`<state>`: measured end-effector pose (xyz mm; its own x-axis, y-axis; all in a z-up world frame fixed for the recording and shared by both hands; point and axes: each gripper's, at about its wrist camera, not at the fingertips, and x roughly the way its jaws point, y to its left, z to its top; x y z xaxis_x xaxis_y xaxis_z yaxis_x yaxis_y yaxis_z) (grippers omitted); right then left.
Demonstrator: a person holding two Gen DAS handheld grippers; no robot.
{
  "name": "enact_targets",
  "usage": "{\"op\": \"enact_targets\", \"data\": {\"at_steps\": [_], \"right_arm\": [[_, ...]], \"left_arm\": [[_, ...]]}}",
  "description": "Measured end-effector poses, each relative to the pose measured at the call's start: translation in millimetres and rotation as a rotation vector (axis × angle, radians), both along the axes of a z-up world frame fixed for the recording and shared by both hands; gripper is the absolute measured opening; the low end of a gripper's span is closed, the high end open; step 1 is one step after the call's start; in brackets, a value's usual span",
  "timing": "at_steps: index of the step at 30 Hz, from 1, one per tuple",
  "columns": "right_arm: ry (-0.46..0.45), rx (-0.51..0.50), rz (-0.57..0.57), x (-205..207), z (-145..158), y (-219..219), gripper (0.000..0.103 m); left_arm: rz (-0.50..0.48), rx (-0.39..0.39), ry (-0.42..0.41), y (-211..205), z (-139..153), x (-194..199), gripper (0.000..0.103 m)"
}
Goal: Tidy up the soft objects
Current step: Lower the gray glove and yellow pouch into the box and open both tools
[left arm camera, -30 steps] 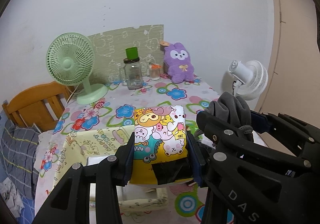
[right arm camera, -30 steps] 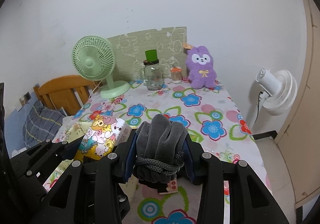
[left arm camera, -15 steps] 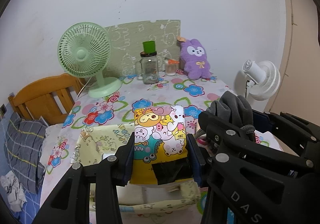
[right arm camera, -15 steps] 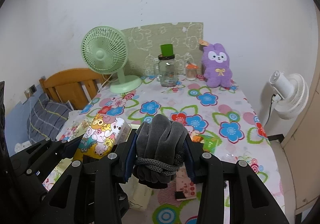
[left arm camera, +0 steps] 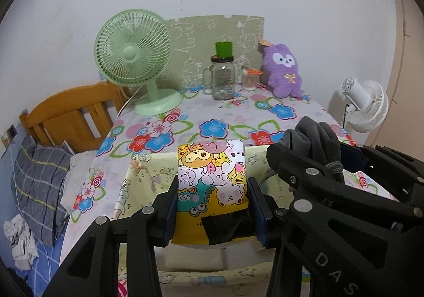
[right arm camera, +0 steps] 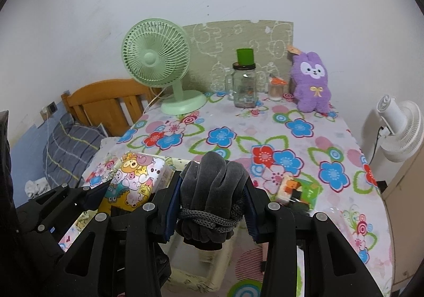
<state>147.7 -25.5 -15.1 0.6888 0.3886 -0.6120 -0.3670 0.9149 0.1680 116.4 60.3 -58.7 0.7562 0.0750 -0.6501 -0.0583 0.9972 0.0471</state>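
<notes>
My left gripper [left arm camera: 212,207] is shut on a yellow cartoon-print pack [left arm camera: 212,178] and holds it over a pale yellow fabric storage box [left arm camera: 148,172] at the table's near edge. My right gripper [right arm camera: 212,207] is shut on a bundle of grey gloves tied with cord [right arm camera: 213,191], held just right of the pack above the same box [right arm camera: 196,268]. The gloves also show in the left wrist view [left arm camera: 315,140], and the pack in the right wrist view [right arm camera: 135,180]. A purple plush bunny [right arm camera: 312,85] sits at the table's far right.
On the floral tablecloth [right arm camera: 238,122] stand a green desk fan [right arm camera: 159,66], a glass jar with a green cap [right arm camera: 245,85] and a small cup [right arm camera: 275,88]. A small colourful packet [right arm camera: 296,188] lies right of the box. A white fan [right arm camera: 400,127] stands beside the table, a wooden headboard [right arm camera: 106,101] to the left.
Both grippers have moved back and up from the table with their loads, so more of the tabletop and the box below has come into view. Both grips are unchanged.
</notes>
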Motion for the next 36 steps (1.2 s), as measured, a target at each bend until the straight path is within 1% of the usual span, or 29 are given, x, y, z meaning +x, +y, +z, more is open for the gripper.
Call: {"op": "enact_targets", "data": {"at_steps": [9, 17, 22, 26, 31, 34, 36], "right_arm": [[0.019, -0.01, 0.043, 8, -10, 25, 0.045], [0.047, -0.016, 0.078, 17, -22, 44, 0.044], [0.066, -0.024, 0.094, 22, -30, 53, 0.044], [0.086, -0.032, 0.107, 27, -38, 60, 0.044], [0.112, -0.031, 0.111, 33, -45, 63, 0.044], [0.125, -0.025, 0.112, 35, -48, 64, 0.045], [0.133, -0.022, 0.109, 36, -49, 63, 0.049]], "left_arm": [[0.055, 0.0, 0.032, 23, -15, 5, 0.048], [0.095, -0.007, 0.081, 41, -31, 9, 0.048], [0.118, -0.026, 0.119, 50, -41, 12, 0.049], [0.125, -0.035, 0.148, 55, -49, 14, 0.051], [0.112, -0.019, 0.148, 52, -50, 13, 0.051], [0.105, -0.022, 0.149, 52, -50, 14, 0.055], [0.103, -0.026, 0.148, 51, -49, 14, 0.065]]}}
